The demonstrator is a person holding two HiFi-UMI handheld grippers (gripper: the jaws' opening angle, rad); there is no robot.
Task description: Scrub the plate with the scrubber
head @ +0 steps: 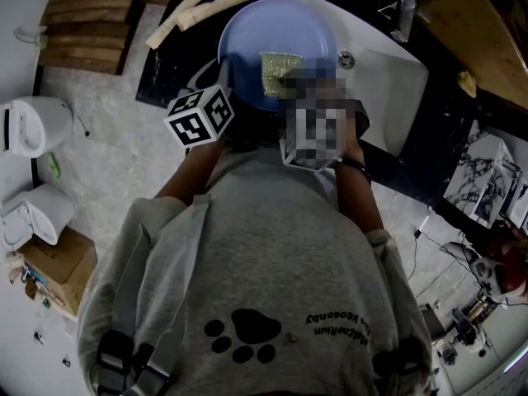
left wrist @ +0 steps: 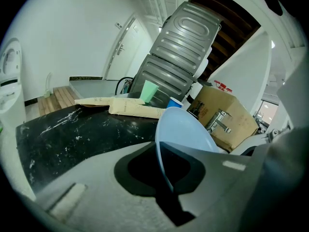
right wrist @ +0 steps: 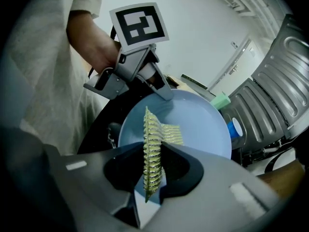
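Head view — pale-blue plate [head: 272,27], yellow-green scrubber [head: 276,71]

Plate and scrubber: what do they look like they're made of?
The plate looks like plastic or melamine: pale blue, smooth, matte, thin-rimmed, no glassy glare. The scrubber looks like a thin yellow-green mesh cloth with a ribbed, slightly shiny weave, and it folds easily.

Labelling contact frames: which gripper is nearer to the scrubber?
Right. The right gripper is shut on the scrubber, over the plate. The left gripper clamps the plate's rim, apart from the scrubber.
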